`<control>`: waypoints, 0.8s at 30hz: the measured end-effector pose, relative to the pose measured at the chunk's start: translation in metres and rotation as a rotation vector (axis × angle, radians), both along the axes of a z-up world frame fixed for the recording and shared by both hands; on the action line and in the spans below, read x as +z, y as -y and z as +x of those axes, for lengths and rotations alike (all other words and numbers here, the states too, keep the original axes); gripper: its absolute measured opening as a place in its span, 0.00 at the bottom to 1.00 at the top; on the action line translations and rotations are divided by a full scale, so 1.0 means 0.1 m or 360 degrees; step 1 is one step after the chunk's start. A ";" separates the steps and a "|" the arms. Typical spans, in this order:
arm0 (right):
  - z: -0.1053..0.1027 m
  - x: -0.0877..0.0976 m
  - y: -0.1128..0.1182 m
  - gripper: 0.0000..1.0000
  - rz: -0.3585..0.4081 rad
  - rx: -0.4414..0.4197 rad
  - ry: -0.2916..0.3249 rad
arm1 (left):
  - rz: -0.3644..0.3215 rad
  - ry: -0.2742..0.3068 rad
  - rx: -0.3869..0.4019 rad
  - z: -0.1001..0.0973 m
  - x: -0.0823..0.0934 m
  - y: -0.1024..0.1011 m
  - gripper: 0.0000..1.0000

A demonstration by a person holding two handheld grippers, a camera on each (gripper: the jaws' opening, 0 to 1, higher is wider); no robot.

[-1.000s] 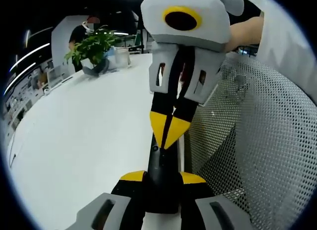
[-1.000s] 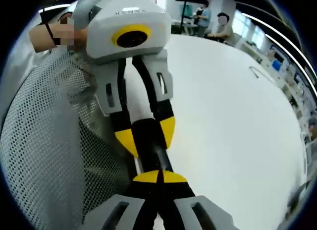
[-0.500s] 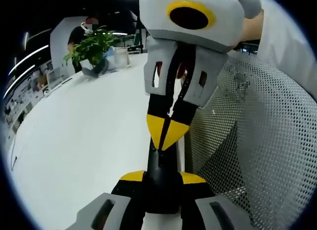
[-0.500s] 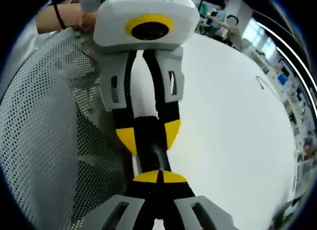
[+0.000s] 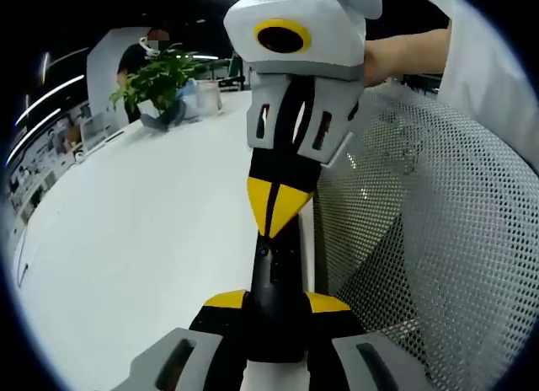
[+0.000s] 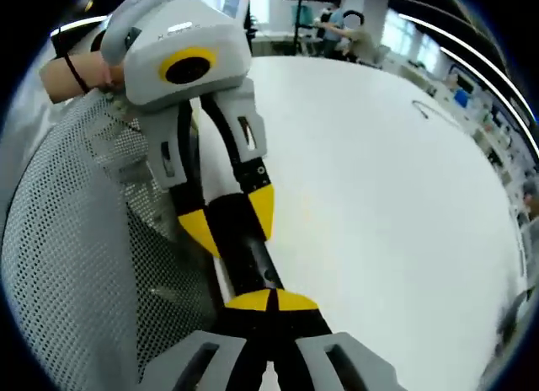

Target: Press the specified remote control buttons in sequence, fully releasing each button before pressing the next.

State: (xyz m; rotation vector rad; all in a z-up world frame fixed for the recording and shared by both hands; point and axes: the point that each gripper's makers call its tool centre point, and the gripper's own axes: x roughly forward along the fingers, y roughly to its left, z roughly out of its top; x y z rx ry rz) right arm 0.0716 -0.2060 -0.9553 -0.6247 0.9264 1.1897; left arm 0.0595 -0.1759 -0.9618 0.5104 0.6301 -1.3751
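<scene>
1. Here, in the left gripper view, the left gripper (image 5: 274,302) rises from the bottom edge with its yellow-tipped fingers (image 5: 226,301) closed against the two sides of a black remote (image 5: 274,294), which stands between them and runs away from the camera.
2. The right gripper (image 5: 274,214) comes in from above in that view, its fingers pressed together into one yellow point that touches the far end of the remote.
3. In the right gripper view, the right gripper (image 6: 269,301) has its yellow fingertips (image 6: 295,302) meeting along a thin seam, with no gap between them, resting on the near end of the remote (image 6: 248,260).
4. The left gripper (image 6: 226,222) shows there from the far side, its yellow pads spread just enough to pinch the remote's other end, one pad on each side.
5. So the remote is held off the table (image 5: 152,231) by the left gripper, near the table's edge, with the right gripper's closed tip against it; which button the tip touches is too small to tell.
6. A mesh chair back (image 5: 429,231) sits just beside the remote, on the right of the left gripper view and the left of the right gripper view.
7. A hand (image 5: 404,50) grips the right gripper's body, and a potted plant (image 5: 160,83) stands at the table's far end.
</scene>
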 end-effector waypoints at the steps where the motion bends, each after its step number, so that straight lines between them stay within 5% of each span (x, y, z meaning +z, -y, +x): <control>1: 0.01 0.00 0.00 0.00 -0.0004 -0.0014 -0.0019 | -0.0001 -0.0001 -0.0002 0.00 0.00 0.00 0.24; 7: -0.02 0.00 -0.14 0.00 -0.0049 0.0173 0.0035 | 0.0005 0.0008 -0.0013 -0.01 0.00 0.00 0.24; 17: -0.09 0.00 -0.17 0.00 -0.0157 0.0331 -0.0022 | 0.0009 0.0007 -0.0015 -0.01 0.00 -0.01 0.24; 24: -0.02 -0.03 -0.17 0.00 -0.0183 0.0183 -0.0137 | 0.0003 0.0006 -0.0012 0.00 0.00 0.00 0.24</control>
